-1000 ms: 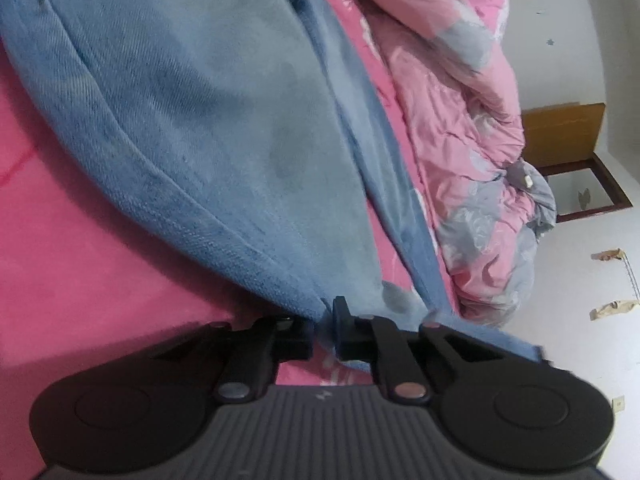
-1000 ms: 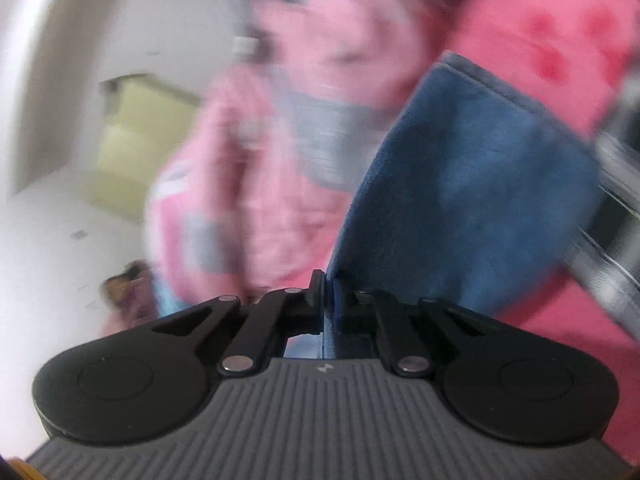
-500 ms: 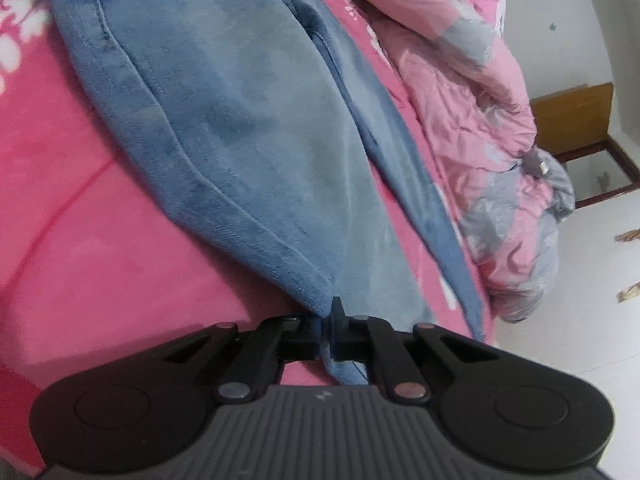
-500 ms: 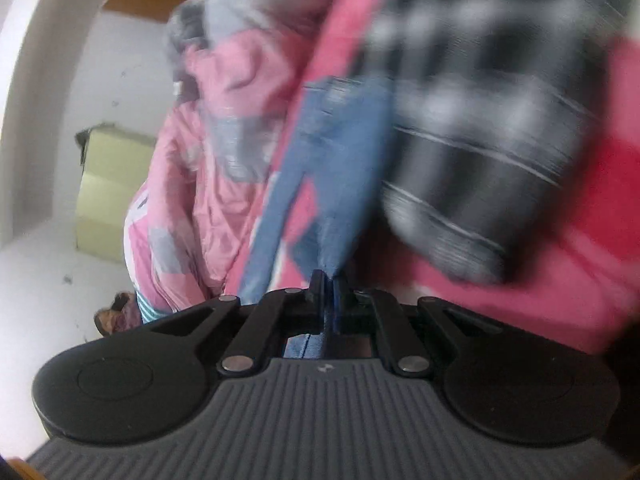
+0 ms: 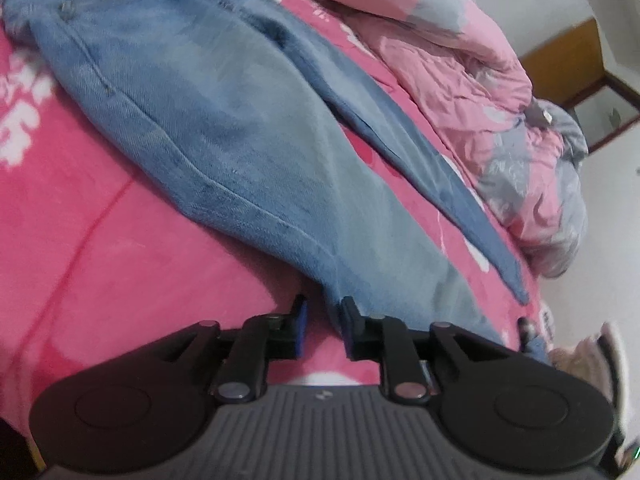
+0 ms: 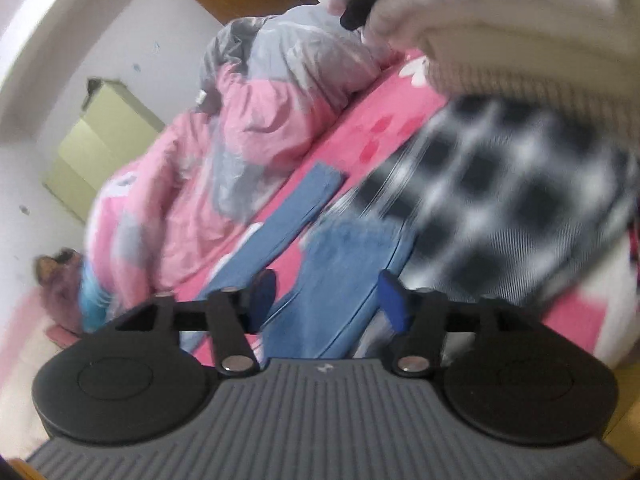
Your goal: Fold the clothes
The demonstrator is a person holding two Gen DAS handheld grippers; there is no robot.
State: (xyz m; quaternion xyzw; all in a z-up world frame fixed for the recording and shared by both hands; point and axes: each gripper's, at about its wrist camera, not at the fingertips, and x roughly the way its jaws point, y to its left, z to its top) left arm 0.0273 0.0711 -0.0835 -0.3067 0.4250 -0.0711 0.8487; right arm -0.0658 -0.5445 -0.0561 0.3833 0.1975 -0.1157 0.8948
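- Blurring most of the right wrist view, motion smears a black-and-white checked garment (image 6: 500, 200) so that its edges cannot be traced; it covers the top of the jeans (image 6: 336, 280) there, leaving only two blue leg strips in sight.
- A white-gloved hand (image 6: 400, 12) with a cream knitted sleeve (image 6: 520, 52) is cut off by the upper right corner of that view; it grips a dark handle whose far end is hidden.
- In the left wrist view the jeans (image 5: 240, 140) lie spread flat on the pink blanket (image 5: 100, 260), waistband far, legs running toward the camera; the waistband edge is cropped at the top.
- The near leg's hem ends just at the left gripper (image 5: 322, 318), whose fingers stand parted with nothing clamped, the right-hand finger touching or overlapping the cloth edge.
- The right gripper (image 6: 324, 300) has its fingers wide apart over a blue leg, gripping nothing.
- A rumpled pink-and-grey quilt (image 5: 480, 92) borders the far leg's long side, close beside it.
- Bare blanket lies open along the near leg's outer seam, toward the left of the left wrist view.
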